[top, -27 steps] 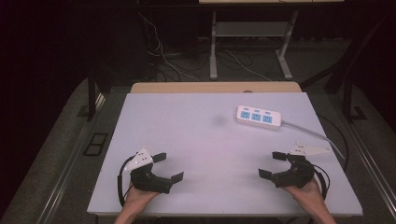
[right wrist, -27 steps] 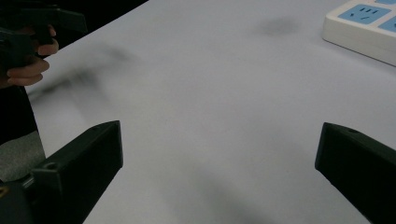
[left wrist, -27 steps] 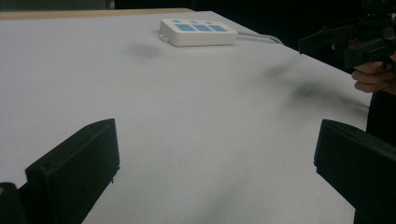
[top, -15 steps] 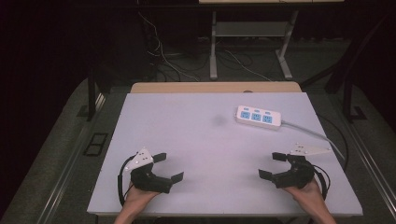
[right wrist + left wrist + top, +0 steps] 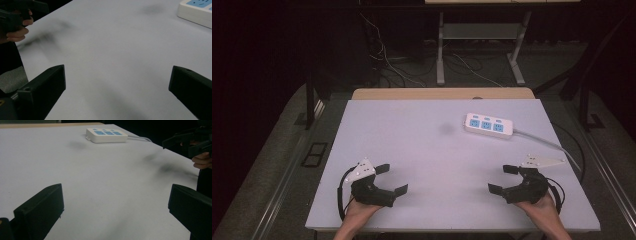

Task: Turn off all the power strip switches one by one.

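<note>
A white power strip (image 5: 488, 125) with blue sockets lies at the back right of the white table (image 5: 432, 150); it also appears as the power strip (image 5: 106, 135) far ahead and as the power strip (image 5: 197, 11) at the top right. My left gripper (image 5: 391, 178) rests near the front left edge, open, nothing between its jaws. My right gripper (image 5: 503, 178) rests near the front right edge, open and empty too. In the left gripper view, my left gripper (image 5: 116, 202) stands wide over bare table. In the right gripper view, my right gripper (image 5: 117, 82) does the same.
The strip's white cable (image 5: 542, 142) runs off the table's right edge. A wooden board (image 5: 442, 93) borders the back edge. Behind it stand metal table legs (image 5: 440, 50) and loose cables on a dark floor.
</note>
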Demonstrator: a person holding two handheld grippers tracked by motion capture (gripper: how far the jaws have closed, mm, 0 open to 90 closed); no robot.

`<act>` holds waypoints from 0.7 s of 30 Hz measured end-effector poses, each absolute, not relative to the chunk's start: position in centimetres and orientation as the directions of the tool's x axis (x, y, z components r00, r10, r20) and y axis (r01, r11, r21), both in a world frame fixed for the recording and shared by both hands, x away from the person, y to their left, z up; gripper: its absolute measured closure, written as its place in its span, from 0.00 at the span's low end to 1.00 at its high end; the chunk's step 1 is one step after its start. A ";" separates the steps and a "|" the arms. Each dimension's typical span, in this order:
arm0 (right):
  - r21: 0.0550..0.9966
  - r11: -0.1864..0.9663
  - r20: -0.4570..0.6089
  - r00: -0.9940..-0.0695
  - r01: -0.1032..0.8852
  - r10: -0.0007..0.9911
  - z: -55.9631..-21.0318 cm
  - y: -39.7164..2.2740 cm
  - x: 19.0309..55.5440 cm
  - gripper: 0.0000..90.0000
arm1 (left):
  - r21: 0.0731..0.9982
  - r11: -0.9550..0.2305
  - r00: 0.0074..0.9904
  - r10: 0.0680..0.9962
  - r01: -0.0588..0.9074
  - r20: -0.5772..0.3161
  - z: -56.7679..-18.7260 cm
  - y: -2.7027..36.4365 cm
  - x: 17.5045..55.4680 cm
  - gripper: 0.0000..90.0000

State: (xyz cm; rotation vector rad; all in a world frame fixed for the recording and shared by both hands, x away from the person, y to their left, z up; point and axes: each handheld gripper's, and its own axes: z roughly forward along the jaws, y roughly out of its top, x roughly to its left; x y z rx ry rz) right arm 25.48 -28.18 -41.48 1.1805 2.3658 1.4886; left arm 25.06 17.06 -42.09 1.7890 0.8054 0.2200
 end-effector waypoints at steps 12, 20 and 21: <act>0.801 0.246 0.266 -0.692 0.546 0.671 -40.5 -28.1 25.4 0.01 | 0.891 -0.160 0.747 0.618 0.425 -0.245 -42.2 17.1 25.0 0.00; 0.791 0.255 0.271 -0.692 0.556 0.669 -39.5 -28.5 26.6 0.01 | 0.890 -0.159 0.744 0.621 0.427 -0.246 -42.3 17.2 25.0 0.00; 0.790 0.255 0.275 -0.694 0.557 0.665 -39.3 -28.6 26.9 0.01 | 0.890 -0.159 0.744 0.621 0.428 -0.247 -42.3 17.2 25.0 0.00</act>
